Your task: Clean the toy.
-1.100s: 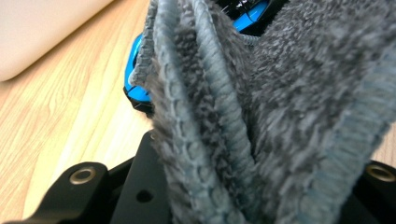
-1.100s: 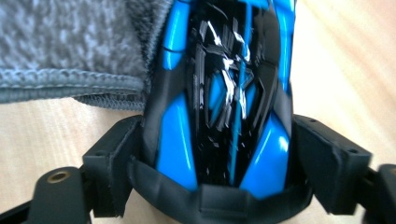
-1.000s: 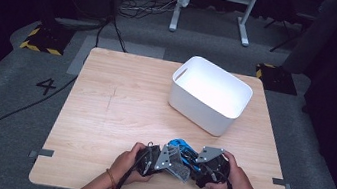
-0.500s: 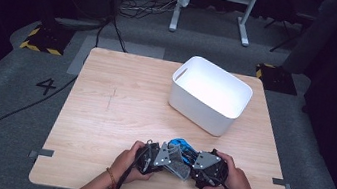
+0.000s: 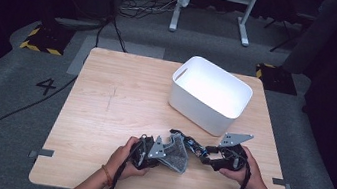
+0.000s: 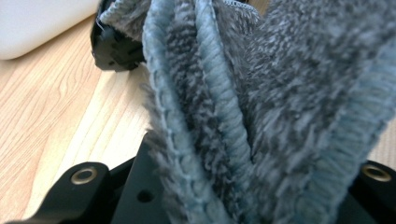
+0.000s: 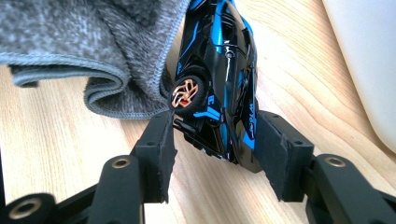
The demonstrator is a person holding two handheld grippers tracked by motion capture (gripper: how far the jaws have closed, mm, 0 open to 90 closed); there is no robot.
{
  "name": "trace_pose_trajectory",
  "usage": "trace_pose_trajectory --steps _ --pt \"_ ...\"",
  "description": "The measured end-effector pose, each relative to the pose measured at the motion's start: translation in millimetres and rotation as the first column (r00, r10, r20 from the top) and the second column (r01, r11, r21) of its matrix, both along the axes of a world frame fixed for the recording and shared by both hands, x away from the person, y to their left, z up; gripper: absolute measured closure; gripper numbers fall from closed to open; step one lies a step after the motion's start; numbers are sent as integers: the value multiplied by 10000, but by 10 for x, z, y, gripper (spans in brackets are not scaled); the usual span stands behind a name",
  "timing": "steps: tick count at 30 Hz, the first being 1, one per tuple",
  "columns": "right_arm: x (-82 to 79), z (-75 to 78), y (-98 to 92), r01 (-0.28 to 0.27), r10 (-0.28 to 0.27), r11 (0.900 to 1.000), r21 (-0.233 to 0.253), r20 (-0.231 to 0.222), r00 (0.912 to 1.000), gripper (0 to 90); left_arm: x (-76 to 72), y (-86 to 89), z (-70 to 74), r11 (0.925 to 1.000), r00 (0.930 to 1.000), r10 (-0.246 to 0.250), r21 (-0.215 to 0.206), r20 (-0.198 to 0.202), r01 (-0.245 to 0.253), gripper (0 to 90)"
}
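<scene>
My right gripper (image 7: pixel 215 140) grasps the toy car (image 7: pixel 219 79); my left gripper (image 5: pixel 168 151) is clenched on the grey cloth (image 6: pixel 261 102), near the table's (image 5: pixel 121 92) front edge.

A dark "4" (image 5: pixel 47 85) is marked on the grey floor left of the table.

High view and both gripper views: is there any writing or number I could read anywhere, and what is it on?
"4": painted in black on the grey floor, left of the table.
Markings on the side of the toy car: too small and skewed to read.
</scene>
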State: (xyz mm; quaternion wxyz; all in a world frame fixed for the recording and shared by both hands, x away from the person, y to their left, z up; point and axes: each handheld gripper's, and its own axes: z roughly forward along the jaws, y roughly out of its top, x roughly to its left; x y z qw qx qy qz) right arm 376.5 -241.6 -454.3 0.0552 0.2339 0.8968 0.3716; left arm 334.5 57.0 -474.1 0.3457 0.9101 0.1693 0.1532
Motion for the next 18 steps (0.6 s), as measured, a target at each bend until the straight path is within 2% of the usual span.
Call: trace_pose_trajectory --steps 3,5,7,8,9,10,11,12,14,16,18 --pt "-6 7 24 -81 85 9998 -186 175 9998 495 12 -21 -7 9999 10000 -96 103 -20 96 746" --pt "8 3 32 -41 43 9999 -127 138 9999 496 24 -20 -3 9999 9999 -98 132 -61 98 745" --pt "44 -3 19 -13 13 10000 12 -28 10000 499 40 -8 -9 10000 9999 -42 -20 -164 42 743" --pt "64 -6 1 64 -63 9999 151 -61 10000 575 46 0 -10 10000 9998 -38 -23 -208 37 742" --pt "78 -1 -30 123 -124 9989 444 24 9999 608 50 7 -14 10000 9997 -36 -33 -222 35 741" --pt "103 6 -65 533 -538 9973 514 87 9985 610 53 14 -18 10000 9998 -8 -37 -211 7 740" --pt "136 -10 -105 540 -529 9959 726 -173 9985 613 56 19 -20 10000 9998 6 -50 -213 -7 739" --pt "146 -28 -119 471 -455 9958 784 -217 9987 616 64 24 -20 10000 9998 9 -60 -213 -10 739" --pt "141 -53 -120 484 -483 9963 709 -40 9988 624 79 26 -24 10000 9997 34 -75 -238 -36 739" --pt "137 -67 -92 596 -604 9968 537 125 9981 582 94 23 -33 10000 9996 45 -80 -266 -47 739" --pt "134 -77 -43 664 -671 9973 322 226 9975 487 108 23 -40 9999 9995 76 -139 -300 -80 739"
